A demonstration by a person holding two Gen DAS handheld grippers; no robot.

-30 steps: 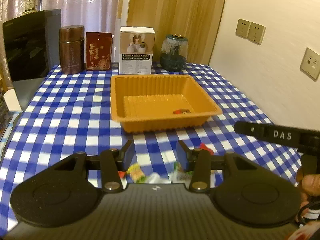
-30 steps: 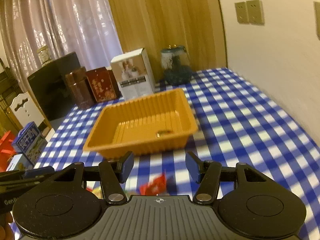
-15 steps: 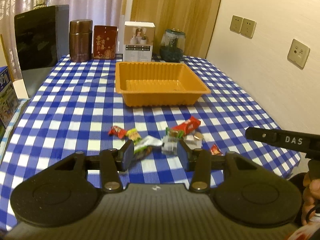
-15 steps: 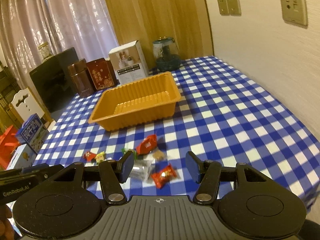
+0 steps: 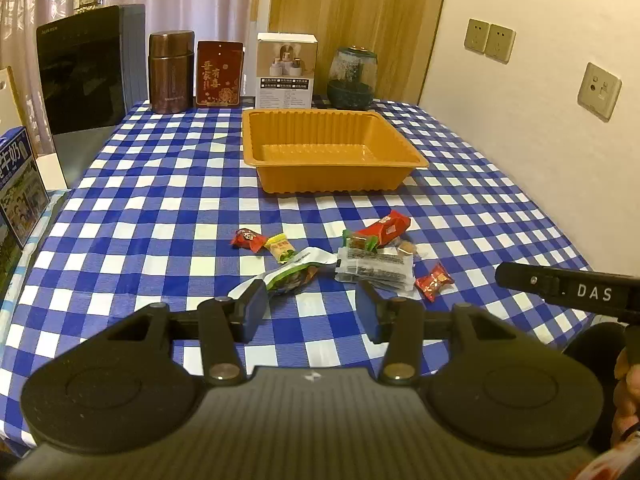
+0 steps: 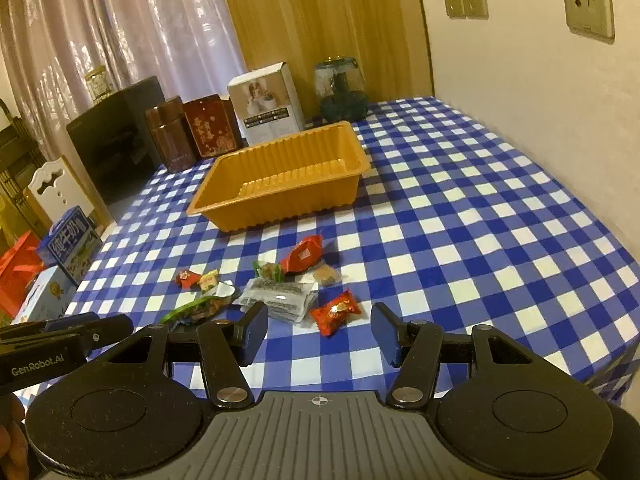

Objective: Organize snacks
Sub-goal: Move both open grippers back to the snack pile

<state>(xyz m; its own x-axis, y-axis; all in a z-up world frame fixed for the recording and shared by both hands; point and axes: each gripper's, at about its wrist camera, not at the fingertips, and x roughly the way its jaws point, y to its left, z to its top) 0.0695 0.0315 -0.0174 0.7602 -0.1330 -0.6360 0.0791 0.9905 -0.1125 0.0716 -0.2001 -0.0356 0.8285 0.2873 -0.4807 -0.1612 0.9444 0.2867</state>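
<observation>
Both grippers point down over the table's near edge, side by side. Left gripper [image 5: 311, 306] and right gripper [image 6: 318, 330]: jaws apart, empty. Snacks [image 5: 360, 256] lie at 12 o'clock; tray [image 5: 332, 160] lies beyond them.

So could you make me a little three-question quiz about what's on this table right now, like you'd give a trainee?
1. True or false: the orange tray already holds most of the snacks.
2. Which snack lies nearest the right gripper? A) small red candy B) long red packet C) yellow candy
3. Fill in: the tablecloth is checked blue and ____.

Key:
1. False; the snacks lie loose on the cloth in front of the tray.
2. A
3. white
</observation>
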